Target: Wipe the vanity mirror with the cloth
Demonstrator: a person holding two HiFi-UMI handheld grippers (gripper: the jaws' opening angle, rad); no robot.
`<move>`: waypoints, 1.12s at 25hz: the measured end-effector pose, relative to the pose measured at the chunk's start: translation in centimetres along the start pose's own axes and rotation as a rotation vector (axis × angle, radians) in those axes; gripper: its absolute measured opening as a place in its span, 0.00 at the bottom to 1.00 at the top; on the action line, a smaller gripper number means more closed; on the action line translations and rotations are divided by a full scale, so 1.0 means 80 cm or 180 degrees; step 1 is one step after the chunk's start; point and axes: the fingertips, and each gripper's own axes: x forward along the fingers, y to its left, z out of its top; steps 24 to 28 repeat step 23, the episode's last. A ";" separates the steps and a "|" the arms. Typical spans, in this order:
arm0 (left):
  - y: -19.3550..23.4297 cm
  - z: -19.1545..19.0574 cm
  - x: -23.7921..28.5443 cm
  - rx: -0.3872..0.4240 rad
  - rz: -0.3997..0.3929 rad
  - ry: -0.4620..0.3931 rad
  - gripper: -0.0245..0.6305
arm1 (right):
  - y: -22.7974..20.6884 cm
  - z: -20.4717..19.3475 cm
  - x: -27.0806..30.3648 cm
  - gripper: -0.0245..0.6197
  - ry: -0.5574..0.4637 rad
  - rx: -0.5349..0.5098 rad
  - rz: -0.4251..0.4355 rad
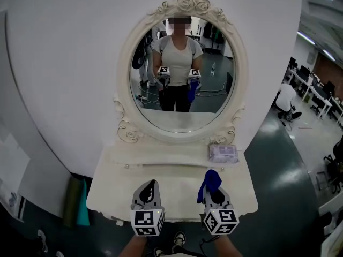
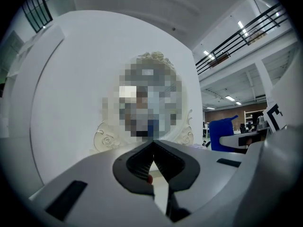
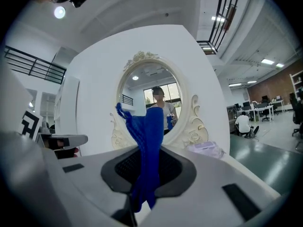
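Observation:
An oval vanity mirror [image 1: 182, 74] in an ornate white frame stands upright at the back of a white vanity table [image 1: 177, 189]; the right gripper view shows the mirror [image 3: 151, 96] too. My right gripper [image 1: 210, 182] is shut on a blue cloth [image 1: 211, 181] that sticks up from its jaws; the cloth [image 3: 146, 141] hangs in front of the mirror in the right gripper view. My left gripper [image 1: 150, 186] is shut with nothing in it, held over the tabletop to the left of the right one. Both grippers are well short of the glass.
A pack of wipes [image 1: 223, 153] lies on the table's raised back shelf at the right. A white wall panel [image 1: 64, 74] stands behind the mirror. Green objects [image 1: 77, 202] lean by the table's left side. A person [image 1: 286, 101] crouches on the floor far right.

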 end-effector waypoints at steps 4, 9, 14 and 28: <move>0.002 -0.003 0.007 -0.0013 0.0007 0.0019 0.05 | -0.001 0.006 0.007 0.15 -0.0014 -0.0017 0.0017; 0.004 -0.003 0.016 -0.0010 0.0037 0.0026 0.05 | -0.010 0.008 0.018 0.15 0.0002 -0.0006 0.0014; 0.010 -0.005 0.022 0.0000 0.0082 0.0041 0.05 | -0.014 0.011 0.027 0.15 0.0005 0.0015 0.0025; 0.026 -0.007 0.031 -0.0009 0.0146 0.0080 0.05 | -0.018 0.005 0.038 0.15 0.0082 -0.0004 0.0021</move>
